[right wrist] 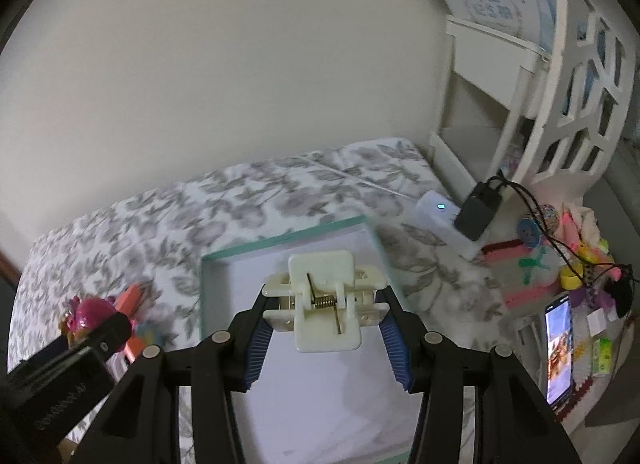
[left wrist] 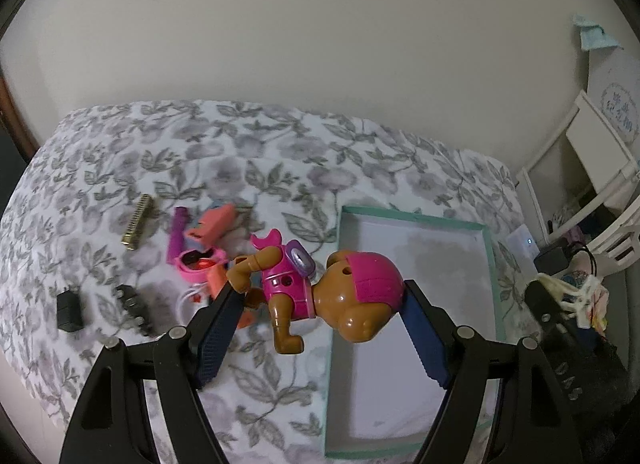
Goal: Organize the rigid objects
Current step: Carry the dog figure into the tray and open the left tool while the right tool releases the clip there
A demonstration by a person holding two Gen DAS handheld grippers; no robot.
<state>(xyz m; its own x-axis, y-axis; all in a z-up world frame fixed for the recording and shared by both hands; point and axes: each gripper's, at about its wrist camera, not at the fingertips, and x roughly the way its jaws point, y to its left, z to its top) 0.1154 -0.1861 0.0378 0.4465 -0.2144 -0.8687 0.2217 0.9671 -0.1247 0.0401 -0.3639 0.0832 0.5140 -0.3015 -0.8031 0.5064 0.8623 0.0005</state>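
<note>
My left gripper (left wrist: 318,296) is shut on a brown toy dog in a pink outfit (left wrist: 320,292), lifted above the bed; its head hangs over the left rim of a teal-edged box (left wrist: 490,264). My right gripper (right wrist: 324,298) is shut on a cream plastic spring clip (right wrist: 324,300), held above the same box (right wrist: 208,296). The box's white floor shows bare in both views. The left gripper's body (right wrist: 60,376) appears at the lower left of the right wrist view, with the dog's pink head (right wrist: 90,312) beside it.
On the floral bedspread (left wrist: 240,167) left of the box lie pink and orange toys (left wrist: 204,240), a brass bar (left wrist: 138,221), a black plug (left wrist: 68,310) and a dark strip (left wrist: 132,306). Right of the bed stand a white shelf (right wrist: 532,75), a charger (right wrist: 478,207), a lit phone (right wrist: 558,348) and clutter.
</note>
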